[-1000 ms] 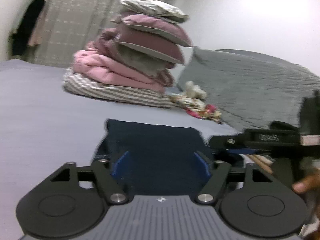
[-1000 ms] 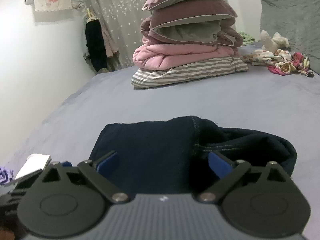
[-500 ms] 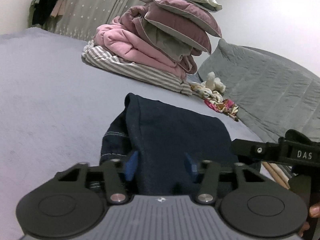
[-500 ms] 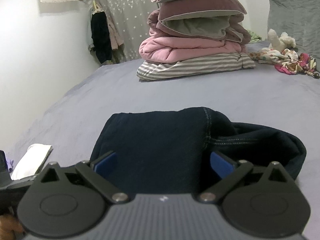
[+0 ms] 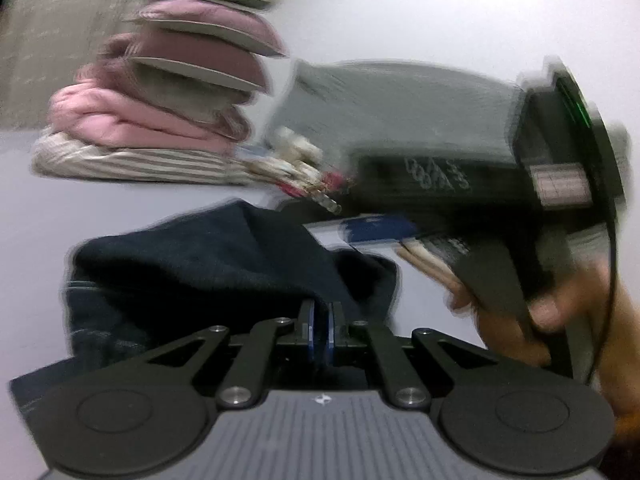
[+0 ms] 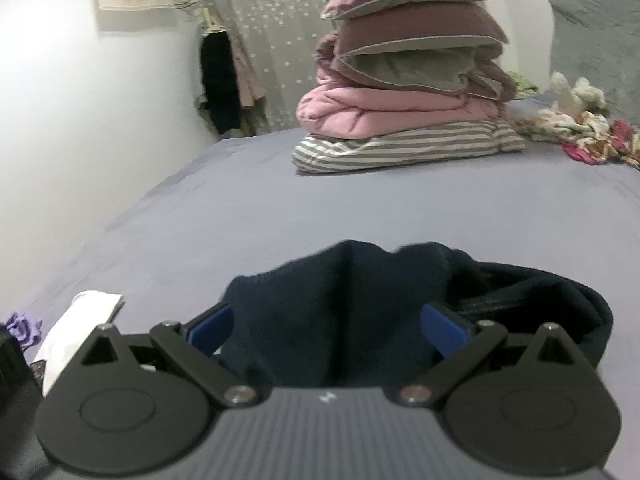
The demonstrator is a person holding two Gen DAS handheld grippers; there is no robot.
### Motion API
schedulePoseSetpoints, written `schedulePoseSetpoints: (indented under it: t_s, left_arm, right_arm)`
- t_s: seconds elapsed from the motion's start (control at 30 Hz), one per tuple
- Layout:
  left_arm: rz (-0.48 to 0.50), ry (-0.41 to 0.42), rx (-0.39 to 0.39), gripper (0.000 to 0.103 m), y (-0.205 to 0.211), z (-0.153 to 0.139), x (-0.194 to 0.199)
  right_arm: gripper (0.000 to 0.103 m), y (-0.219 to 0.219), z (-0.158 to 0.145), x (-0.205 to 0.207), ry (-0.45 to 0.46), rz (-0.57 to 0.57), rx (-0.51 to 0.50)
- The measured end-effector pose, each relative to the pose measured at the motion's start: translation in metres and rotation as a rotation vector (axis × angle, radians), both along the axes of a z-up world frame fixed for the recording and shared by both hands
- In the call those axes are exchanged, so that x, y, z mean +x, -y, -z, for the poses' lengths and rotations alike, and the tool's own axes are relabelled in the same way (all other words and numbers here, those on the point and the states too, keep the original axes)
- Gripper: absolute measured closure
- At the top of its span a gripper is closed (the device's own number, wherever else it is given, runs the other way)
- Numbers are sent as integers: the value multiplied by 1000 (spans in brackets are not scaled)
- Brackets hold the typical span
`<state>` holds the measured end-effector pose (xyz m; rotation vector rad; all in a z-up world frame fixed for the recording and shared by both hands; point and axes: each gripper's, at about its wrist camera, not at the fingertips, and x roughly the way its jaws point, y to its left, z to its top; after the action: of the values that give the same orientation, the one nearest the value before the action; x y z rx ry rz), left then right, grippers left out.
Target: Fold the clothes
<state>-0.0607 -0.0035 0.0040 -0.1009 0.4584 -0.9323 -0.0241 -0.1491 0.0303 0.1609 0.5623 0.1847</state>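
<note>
Left wrist view, blurred: left gripper (image 5: 320,326) at lower centre, blue pads (image 5: 309,330) pressed nearly together, pinching a fold of the dark navy garment (image 5: 200,264) at its near edge. Garment heaped at centre left on the grey-blue bed (image 5: 60,208), a stitched seam showing at its left side. Right gripper (image 5: 460,184) across the right half of the frame, smeared by motion, a hand (image 5: 532,320) gripping its handle at lower right. Pillow stack (image 5: 180,92) at upper left; grey cushion (image 5: 400,104) at upper centre; floral cloth (image 5: 304,176) at mid-frame between them. Right wrist view, sharper: right gripper (image 6: 326,326) at bottom, fingers (image 6: 446,326) spread wide, garment (image 6: 340,308) bunched between them, pads apparently clear of the cloth. Garment at lower centre, trailing to lower right. White cloth (image 6: 76,328) and a purple item (image 6: 24,328) at lower left. Pillow stack (image 6: 408,72) at upper centre; floral cloth (image 6: 576,132) at right; curtain (image 6: 256,40) and hanging clothes (image 6: 220,84) at upper left centre.
</note>
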Motion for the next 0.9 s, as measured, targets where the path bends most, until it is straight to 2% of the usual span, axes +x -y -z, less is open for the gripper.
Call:
schedulePoseSetpoints:
  t_s: [0.17,0.27,0.37,0.47,0.5,0.53,0.6,0.73,0.83,0.9]
  left_arm:
    - [140,40,103,100,29,10,-23]
    - [165,58,147,99,36,13,-29]
    - [166,28,145,98,32,10,-25]
    - [168,-26,151,89,24,6,-19]
    - [169,-32,157,83,21,5,-18]
    - [169,-38,163,74,19,5,-18]
    - [170,-45,177,65,13,4,-19]
    - [157,-62,194,63,-1,6,-27]
    - [126,-123,158,59,-18,8,-22]
    - [97,-170,125,57,-31,9,-16]
  right_arm:
    - [2,-13,7,3,-52,-93,-41]
    - [2,-23,21,10,-118,-132,-98]
    - [3,-27,39,18,-197,-126,-162]
    - [4,-22,55,26,-260,-113,-168]
    - [4,-19,58,27,-269,-112,-160]
    - [6,-17,60,28,-276,-114,-156]
    - [9,-16,63,26,-272,-122,-170]
    - [22,-22,69,17,-255,-135,-258]
    - [31,-26,74,13,-243,-140,-307]
    - [42,-27,77,11,-237,-142,-320]
